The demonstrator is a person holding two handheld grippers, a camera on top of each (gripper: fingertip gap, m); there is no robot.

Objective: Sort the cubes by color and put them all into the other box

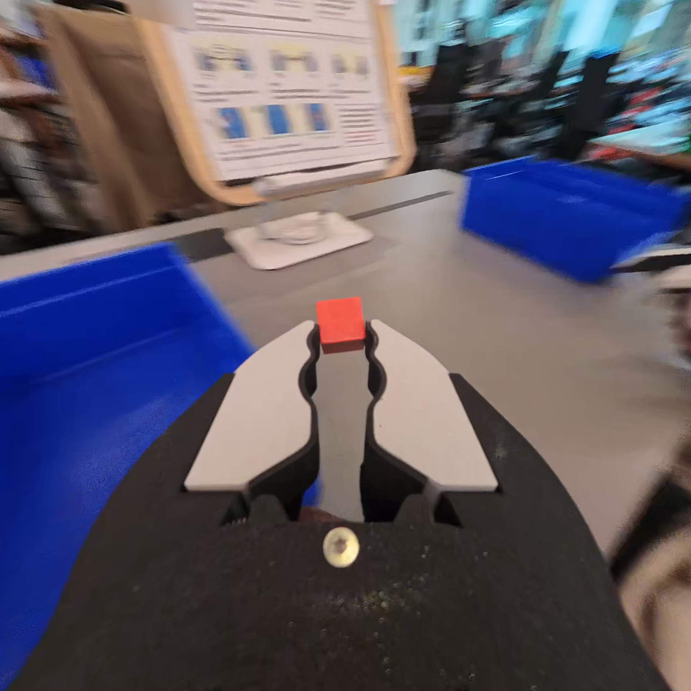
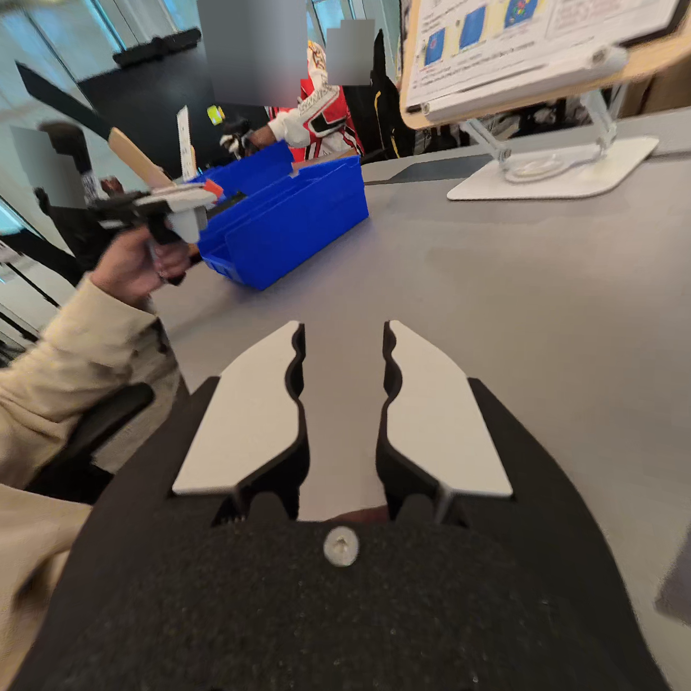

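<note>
A: Start with the biggest thing; what fills the frames?

B: The grey table [image 2: 523, 299] spans the middle and right of both views; on it, in the left wrist view, 1 blue box [image 1: 93, 355] fills the left side, its inner wall blurred, and a 2nd blue box [image 1: 561, 217] sits at the upper right, well apart from the 1st.

A: And the right wrist view?

B: Only 1 blue box [image 2: 295, 224] shows, upper left of centre; whether it holds cubes I cannot tell; a tilted board with printed sheets [image 2: 523, 48] on a white stand [image 2: 553, 175] occupies the upper right.

A: The claws?

B: The left gripper [image 1: 341, 329] is clamped on a red cube [image 1: 340, 323] at its fingertips, centre of frame, raised over the table just right of the near box's edge; in the right wrist view that same gripper [image 2: 209, 192] appears at the left, held by a hand [image 2: 138, 261] in a beige sleeve [image 2: 74, 366], close by the box.

A: The right one?

B: The right gripper [image 2: 344, 329] has its jaws apart with nothing between them, above bare table at lower centre.
</note>
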